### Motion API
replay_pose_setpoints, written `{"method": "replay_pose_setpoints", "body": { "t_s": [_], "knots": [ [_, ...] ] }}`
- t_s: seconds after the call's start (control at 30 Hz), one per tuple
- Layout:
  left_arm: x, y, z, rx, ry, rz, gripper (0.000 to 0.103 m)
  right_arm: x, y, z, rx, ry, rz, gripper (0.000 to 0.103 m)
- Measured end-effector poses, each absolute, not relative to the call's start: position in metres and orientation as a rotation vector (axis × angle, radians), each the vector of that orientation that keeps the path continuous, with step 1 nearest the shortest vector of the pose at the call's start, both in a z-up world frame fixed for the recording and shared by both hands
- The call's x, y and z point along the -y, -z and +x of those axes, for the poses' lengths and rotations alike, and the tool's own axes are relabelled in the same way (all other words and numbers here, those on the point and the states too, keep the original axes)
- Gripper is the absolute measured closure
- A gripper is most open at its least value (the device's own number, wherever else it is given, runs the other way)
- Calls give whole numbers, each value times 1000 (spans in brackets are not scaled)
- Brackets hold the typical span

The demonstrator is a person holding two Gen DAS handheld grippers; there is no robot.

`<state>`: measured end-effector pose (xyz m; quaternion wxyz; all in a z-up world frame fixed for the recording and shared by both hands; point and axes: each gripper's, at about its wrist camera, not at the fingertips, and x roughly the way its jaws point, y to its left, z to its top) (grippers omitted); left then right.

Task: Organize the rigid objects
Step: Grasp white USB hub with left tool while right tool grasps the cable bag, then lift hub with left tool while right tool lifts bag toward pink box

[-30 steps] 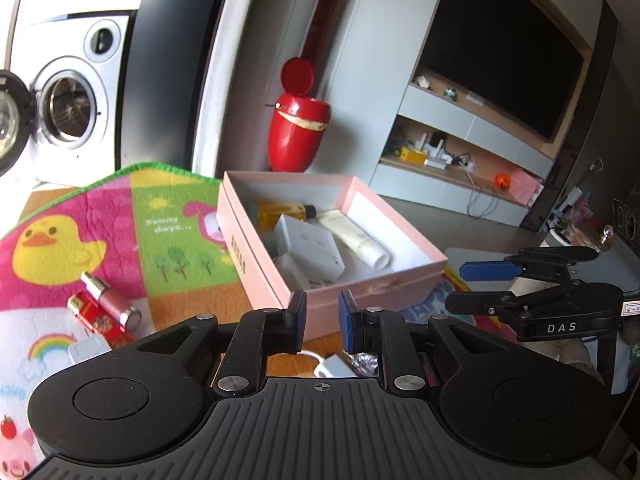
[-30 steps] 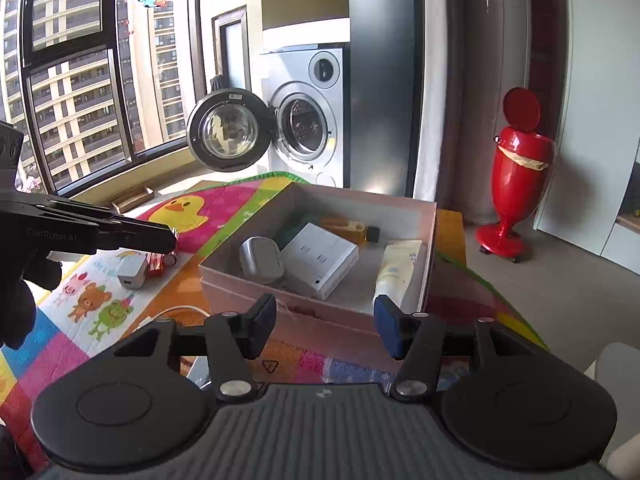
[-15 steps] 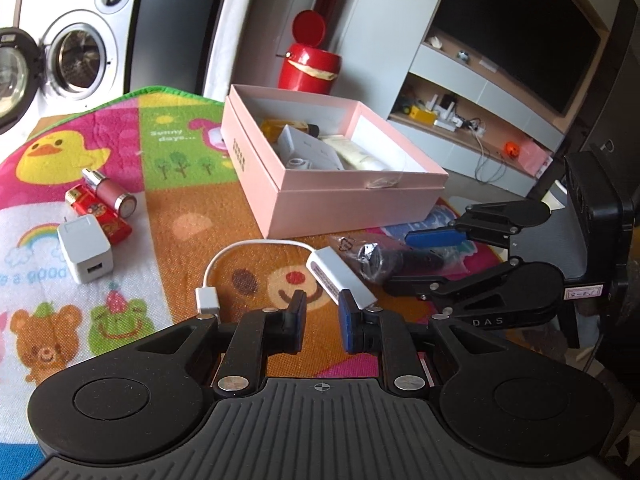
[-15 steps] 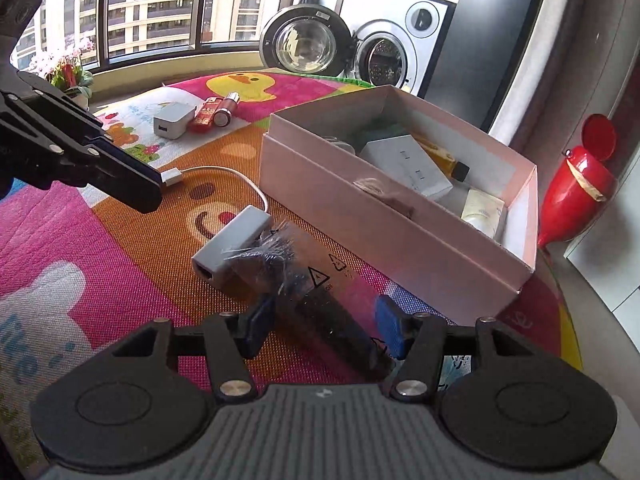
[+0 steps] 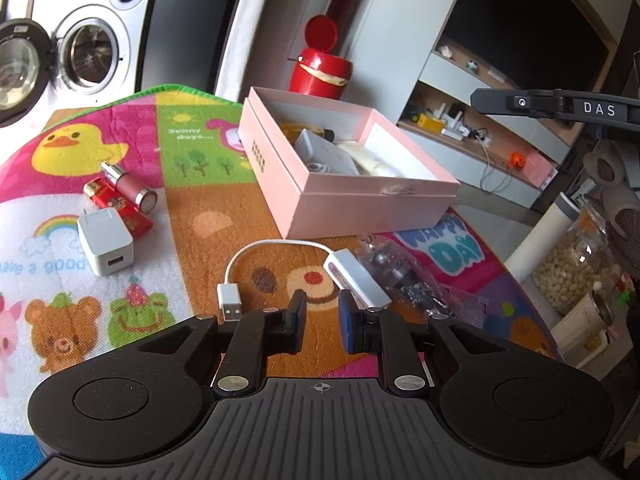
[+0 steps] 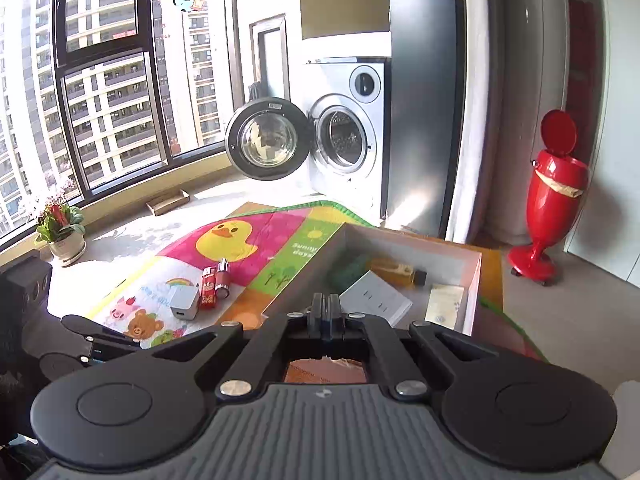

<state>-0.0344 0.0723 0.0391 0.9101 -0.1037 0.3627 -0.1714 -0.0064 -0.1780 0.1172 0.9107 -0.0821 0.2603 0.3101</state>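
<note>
the left tool (image 5: 322,316) is seen with its pads a narrow gap apart and nothing between them; it hangs over the orange bear patch of the play mat (image 5: 224,216), touching no object. the right tool (image 6: 328,316) is seen with its pads pressed fully together, and nothing can be made out between them; it is held above the near wall of the pink box (image 6: 474,280). in the left wrist view only one dark finger (image 5: 556,106) of the right tool is shown, high at the right edge, above the box.

the pink box (image 5: 360,208) stands open on the mat, and a white carton (image 6: 376,300), an amber bottle (image 6: 398,270) and a cream tube (image 6: 444,306) are seen lying inside it. still outside the box, a white usb adapter (image 5: 356,280) with its looped cable lies just ahead of the left tool, touching a crinkled clear bag (image 5: 412,280) of dark parts at its right. well apart to the left, a white charger cube (image 5: 105,242), a red lighter (image 5: 120,210) and a pink metal cylinder (image 5: 128,188) are grouped close together.

open mat is left between the adapter and the charger group, and between the box and the adapter. the mat's green edge (image 5: 176,90) ends short of the washing machine (image 6: 344,136), whose door stands open.

the adapter and the bag are shown only in the left wrist view; the window (image 6: 100,80) and a potted plant (image 6: 60,232) are shown only in the right wrist view. a red bin (image 6: 554,200) appears in both.
</note>
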Motion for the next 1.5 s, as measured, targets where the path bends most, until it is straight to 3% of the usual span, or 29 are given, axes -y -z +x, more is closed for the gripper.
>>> {"method": "replay_pose_setpoints", "body": {
  "t_s": [0.03,0.13,0.17,0.47,0.77,1.0,1.2,1.3,1.37,1.47,1.5],
  "knots": [
    [-72,-39,-36,-749,356,-215,84,172,-114,-4,-550,-647,-183,100],
    [-67,-38,-33,-756,371,-225,84,159,-86,-11,-607,-712,-248,75],
    [-64,-38,-30,-758,371,-233,84,155,-74,-15,-622,-712,-281,71],
    [-18,-33,12,-800,310,-176,84,171,14,-28,-815,-627,-245,70],
    [-2,-30,18,-823,264,-100,80,192,20,-27,-762,-517,-191,69],
    [10,-21,27,-855,256,-87,63,186,28,-38,-686,-509,-182,56],
    [4,-20,15,-825,264,-28,69,185,32,-45,-648,-491,-167,47],
    [-7,-21,-1,-845,282,8,77,188,32,-42,-655,-482,-141,40],
    [-14,-21,-12,-857,301,20,77,188,32,-39,-673,-496,-140,30],
    [-23,-22,-19,-874,302,-13,77,182,32,-32,-730,-558,-127,2],
    [-25,-21,-17,-875,295,-34,76,178,33,-31,-741,-562,-141,0]
  ]
}}
